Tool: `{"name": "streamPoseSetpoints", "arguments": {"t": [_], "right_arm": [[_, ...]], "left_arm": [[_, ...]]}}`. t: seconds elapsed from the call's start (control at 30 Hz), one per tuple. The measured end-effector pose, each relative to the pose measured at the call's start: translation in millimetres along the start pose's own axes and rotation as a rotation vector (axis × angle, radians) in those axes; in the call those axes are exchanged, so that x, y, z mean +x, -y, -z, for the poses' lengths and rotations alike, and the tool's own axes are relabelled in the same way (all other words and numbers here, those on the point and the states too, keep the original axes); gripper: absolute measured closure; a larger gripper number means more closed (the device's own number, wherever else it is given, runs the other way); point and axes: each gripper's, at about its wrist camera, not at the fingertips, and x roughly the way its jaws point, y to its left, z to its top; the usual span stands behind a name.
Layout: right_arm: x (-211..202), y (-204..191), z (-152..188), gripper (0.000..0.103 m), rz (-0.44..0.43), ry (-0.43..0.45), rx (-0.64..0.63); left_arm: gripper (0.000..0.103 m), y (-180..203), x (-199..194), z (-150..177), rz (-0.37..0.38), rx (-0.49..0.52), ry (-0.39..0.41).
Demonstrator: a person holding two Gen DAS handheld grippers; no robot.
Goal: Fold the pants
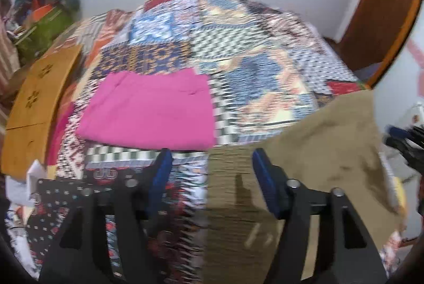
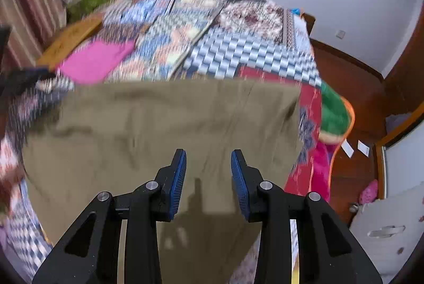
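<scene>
Left claw (image 1: 209, 164): jaws apart, empty, low over the olive pants' left edge.
Right claw (image 2: 208, 164): jaws apart, empty, above the pants' middle.
Olive pants (image 2: 159, 130): spread on the patchwork bedspread (image 2: 225, 50), near the bed's front.
Pink garment (image 1: 151, 111): folded, beyond.

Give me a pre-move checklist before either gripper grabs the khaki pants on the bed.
1. Left gripper open, nothing between its fingers: ok.
2. Right gripper open, nothing between its fingers: ok.
3. Khaki pants spread on the quilt, in front of both grippers: ok.
4. Pants free of wrinkles: not ok, creases show on the left part.
5. Pink cloth lies apart from the pants: ok.
6. Which end is the waistband: cannot tell, the frames are blurred.
</scene>
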Motion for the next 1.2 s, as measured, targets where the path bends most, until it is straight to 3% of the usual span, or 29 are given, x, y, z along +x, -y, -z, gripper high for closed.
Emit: {"name": "streamPoseSetpoints", "arguments": {"t": [0.13,0.3,0.37,0.43,0.63,0.7,0.77,0.93,1.07,1.2], "right_arm": [[28.6,6.5,-25.2,0.071,-0.015,-0.005,0.033],[84.0,30.0,-31.6,0.075,0.042,-0.116,0.040],[89.4,42.8,-32.1,0.076,0.042,-0.119,0.052],[85.9,53.9,-32.4,0.081,0.006,-0.113,0.087],[53.7,66.2,-32.2,0.079,0.046,-0.077,0.151],[31.0,63.2,-27.2,0.074,0.054,-0.035,0.136],[2.2,55.5,-17.9,0.062,0.081,0.008,0.121],[-49.3,36.8,6.7,0.055,0.107,0.093,0.076],[-80.0,12.4,33.0,0.048,0.069,0.131,0.067],[-82.7,-13.1,54.3,0.047,0.052,0.117,0.039]], "left_arm": [[0.037,28.2,15.0,7.9,0.068,0.049,-0.056],[0.036,48.7,61.1,31.8,0.028,0.144,-0.177],[0.027,47.3,73.5,38.3,-0.016,0.157,-0.179],[0.023,40.8,74.3,37.9,0.002,0.118,-0.176],[0.022,25.8,56.1,32.0,-0.016,0.047,-0.153],[0.022,22.2,34.0,32.1,-0.045,0.038,-0.106],[0.022,16.0,8.6,33.5,-0.040,0.013,-0.063],[0.009,2.9,-38.4,49.5,-0.022,-0.068,-0.013],[0.002,-1.4,-58.2,74.1,0.021,-0.128,-0.025],[0.002,-4.1,-58.0,100.5,0.067,-0.202,-0.083]]}}
